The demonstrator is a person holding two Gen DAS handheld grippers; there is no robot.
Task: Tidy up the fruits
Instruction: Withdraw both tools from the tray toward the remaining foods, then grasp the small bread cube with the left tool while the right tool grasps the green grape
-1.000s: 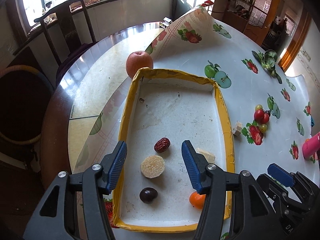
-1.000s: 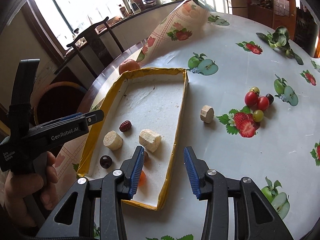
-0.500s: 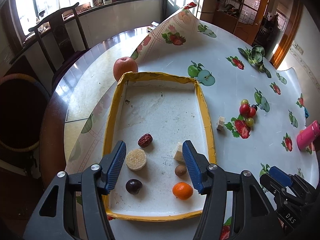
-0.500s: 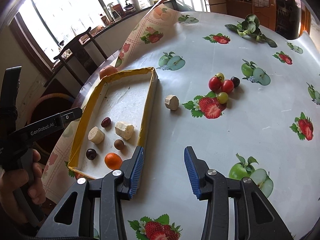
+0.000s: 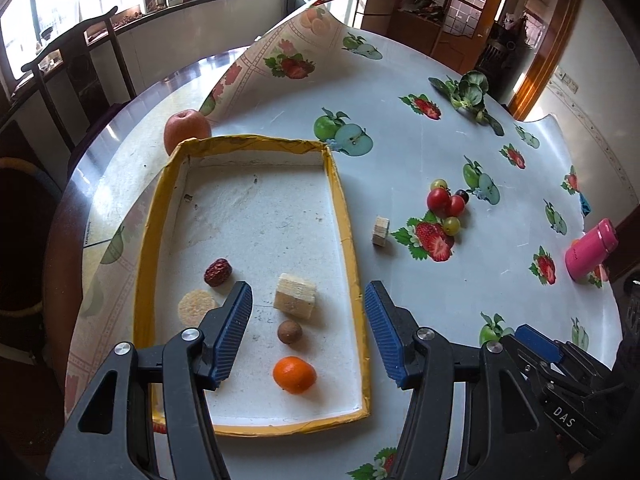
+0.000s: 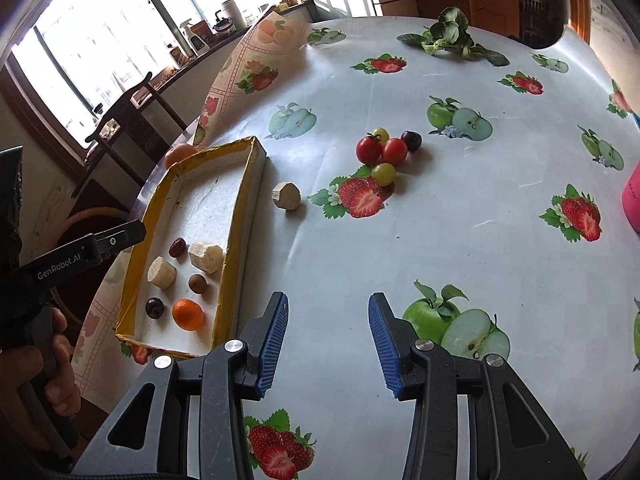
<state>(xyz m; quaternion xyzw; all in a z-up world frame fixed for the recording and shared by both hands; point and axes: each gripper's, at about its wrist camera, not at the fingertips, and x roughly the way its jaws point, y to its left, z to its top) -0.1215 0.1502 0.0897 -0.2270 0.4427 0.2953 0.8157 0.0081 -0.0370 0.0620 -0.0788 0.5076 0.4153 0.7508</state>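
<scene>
A yellow-rimmed white tray (image 5: 345, 216) (image 6: 240, 200) holds an orange tangerine (image 5: 294, 374) (image 6: 188, 314), a brown longan (image 5: 289, 331), a red date (image 5: 218, 272), a round slice (image 5: 197, 307), a pale chunk (image 5: 295, 297) and a dark fruit (image 6: 154, 307). My left gripper (image 5: 308, 330) is open and empty above the tray's near end. My right gripper (image 6: 328, 340) is open and empty over the bare cloth right of the tray. Cherry tomatoes and grapes (image 5: 446, 204) (image 6: 386, 150) and a pale chunk (image 5: 380, 231) (image 6: 286, 196) lie on the cloth.
A red apple (image 5: 186, 130) sits behind the tray's far left corner. A pink bottle (image 5: 591, 249) lies at the right. Green leaves (image 6: 450, 36) lie at the far side. The tablecloth's far corner is folded up (image 5: 280, 60). A chair (image 5: 72, 64) stands beyond the table.
Both grippers have pulled back and shifted right. The left one now hangs over the tray's near right part; the right one has left the tray edge for the cloth. Both stayed open.
</scene>
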